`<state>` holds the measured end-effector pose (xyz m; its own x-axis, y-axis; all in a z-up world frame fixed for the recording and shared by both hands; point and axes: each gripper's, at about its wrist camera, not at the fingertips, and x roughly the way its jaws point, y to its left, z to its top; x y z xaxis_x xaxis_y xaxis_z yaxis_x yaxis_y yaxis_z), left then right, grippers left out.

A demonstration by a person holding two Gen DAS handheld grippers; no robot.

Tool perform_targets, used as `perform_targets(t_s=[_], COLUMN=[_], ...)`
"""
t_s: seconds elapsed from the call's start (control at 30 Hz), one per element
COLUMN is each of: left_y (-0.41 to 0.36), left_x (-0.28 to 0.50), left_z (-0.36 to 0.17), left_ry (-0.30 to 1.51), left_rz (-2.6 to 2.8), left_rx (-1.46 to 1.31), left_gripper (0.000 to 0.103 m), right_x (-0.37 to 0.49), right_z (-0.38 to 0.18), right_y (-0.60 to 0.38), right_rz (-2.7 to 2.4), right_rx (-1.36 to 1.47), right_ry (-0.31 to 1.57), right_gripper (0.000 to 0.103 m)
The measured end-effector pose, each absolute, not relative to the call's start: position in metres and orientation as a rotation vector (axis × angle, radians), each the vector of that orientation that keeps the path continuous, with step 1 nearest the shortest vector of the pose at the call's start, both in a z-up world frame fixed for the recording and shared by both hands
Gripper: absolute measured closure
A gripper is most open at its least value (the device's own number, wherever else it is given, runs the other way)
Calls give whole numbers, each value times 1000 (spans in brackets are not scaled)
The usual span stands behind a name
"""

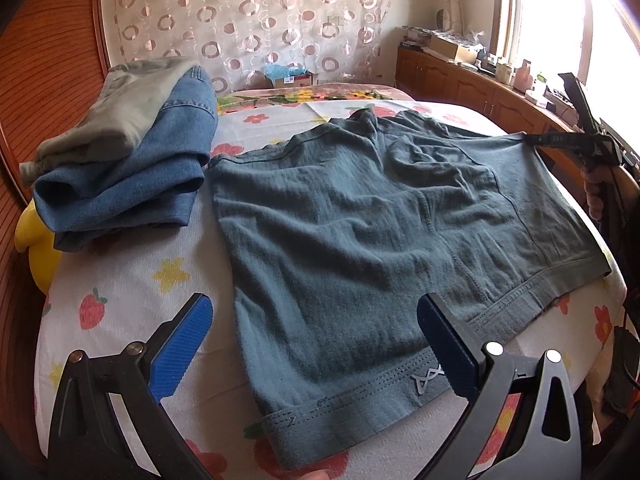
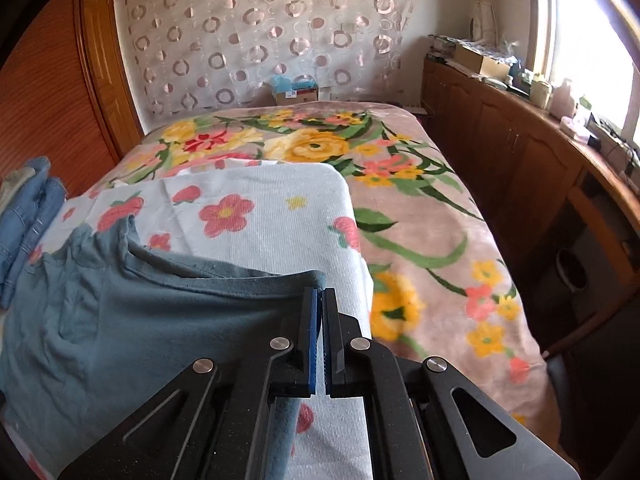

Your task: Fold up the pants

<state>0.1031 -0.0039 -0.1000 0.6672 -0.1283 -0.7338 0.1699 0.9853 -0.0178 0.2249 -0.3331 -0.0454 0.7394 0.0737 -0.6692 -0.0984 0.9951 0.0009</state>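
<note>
A pair of grey-green shorts (image 1: 360,220) lies spread flat on a white flowered cloth (image 1: 132,280) on the bed, waistband toward me. My left gripper (image 1: 314,304) hovers open above the waistband's near left part, and its blue pads (image 1: 180,352) touch nothing. At the shorts' far right corner, my right gripper (image 1: 534,139) is shut on the fabric edge. In the right wrist view that corner of the shorts (image 2: 140,320) is pinched between the closed fingers of the right gripper (image 2: 320,294) and lifted a little off the cloth (image 2: 260,216).
A folded pile of blue jeans (image 1: 132,184) with an olive garment (image 1: 120,112) on top sits at the left, beside a yellow plush toy (image 1: 36,248). A flowered blanket (image 2: 420,240) covers the far bed. Wooden cabinets (image 2: 520,168) run along the right, and a cardboard box (image 2: 296,94) stands by the curtain.
</note>
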Motion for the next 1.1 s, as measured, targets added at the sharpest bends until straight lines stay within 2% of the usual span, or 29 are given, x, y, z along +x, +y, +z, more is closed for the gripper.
perform_targets(t_s=[0.07,0.17,0.27,0.33,0.4,0.57,0.83,1.03,1.1], left_y=[-1,4,11,14,19,29,40,44,45], left_x=[101,97,91,88,84,76,66,57,55], left_z=[-99,-98,-97,-97,-96,-96,-103,-108,-110], left_ry=[822,814,811,814,814,816,836,856,859], left_rz=[-168,-166,-168,-168,-167,-158,-157,-173,-184], left_rx=[43,34,19,12,1,-22,-38,-56,-64], left_gripper=[1,1,1,1,1,3,7,19,26], right_x=[222,207,180,162,135,70,17,2,2], right_z=[-43,-37,-34,-37,-37,-45,-62,-58,-56], right_y=[-331,-330,-318,-313,-307,-296,-303,-306,-302], right_rz=[100,108,154,196,235,313,340,325,336], right_rx=[-35,-43,-70,-73,-78,-84,-92,-71,-58], right_ry=[728,702,657,631,606,580,563,574,585], right_gripper=[101,94,81,79,67,52,50,50,50])
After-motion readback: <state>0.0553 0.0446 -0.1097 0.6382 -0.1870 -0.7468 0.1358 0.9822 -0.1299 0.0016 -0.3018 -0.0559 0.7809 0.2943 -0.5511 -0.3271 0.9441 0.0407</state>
